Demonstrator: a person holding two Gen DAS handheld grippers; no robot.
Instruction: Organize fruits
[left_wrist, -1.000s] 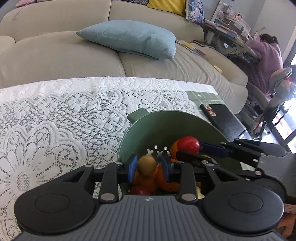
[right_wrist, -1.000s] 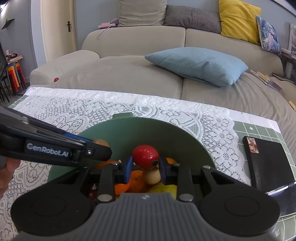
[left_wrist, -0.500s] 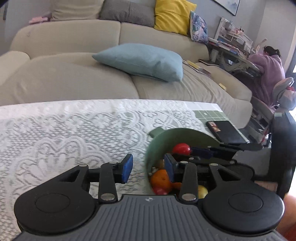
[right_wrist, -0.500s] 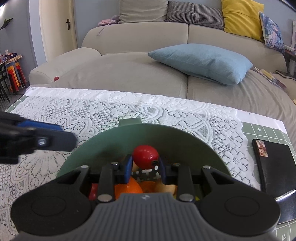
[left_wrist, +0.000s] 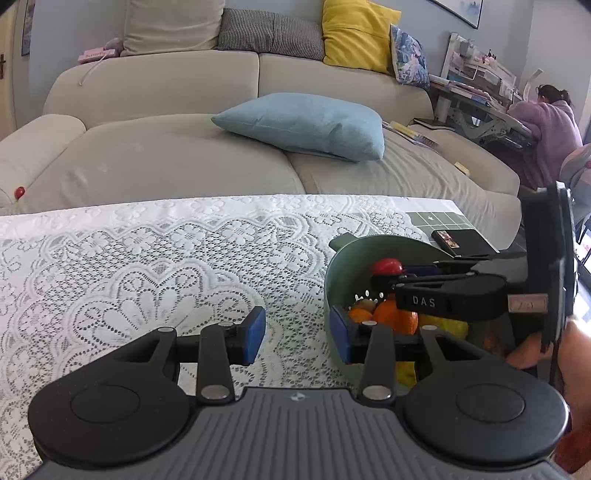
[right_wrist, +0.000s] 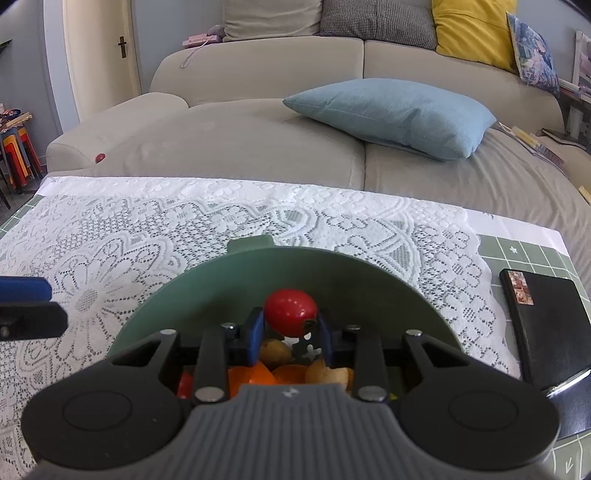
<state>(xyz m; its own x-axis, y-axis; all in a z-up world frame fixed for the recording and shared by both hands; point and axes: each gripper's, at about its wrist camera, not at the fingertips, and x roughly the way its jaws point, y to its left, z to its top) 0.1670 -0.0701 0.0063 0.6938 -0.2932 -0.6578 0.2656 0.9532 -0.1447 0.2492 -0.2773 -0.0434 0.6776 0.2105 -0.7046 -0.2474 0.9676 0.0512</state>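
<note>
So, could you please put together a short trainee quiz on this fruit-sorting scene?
1. True or false: the right claw grips a red fruit.
2. Where do the oranges lie? A) on the lace cloth B) in the green bowl C) on the sofa
3. Fill in: nothing sits between the pads of the left claw, so it is ____.

Key: 1 true; 2 B; 3 open

Soft, even daylight fills both views, brightest at the far right edge of the left view. Shadows stay faint. Fisheye distortion curves the sofa (left_wrist: 166, 155) and lace cloth (right_wrist: 258, 221); both views stay sharp.
</note>
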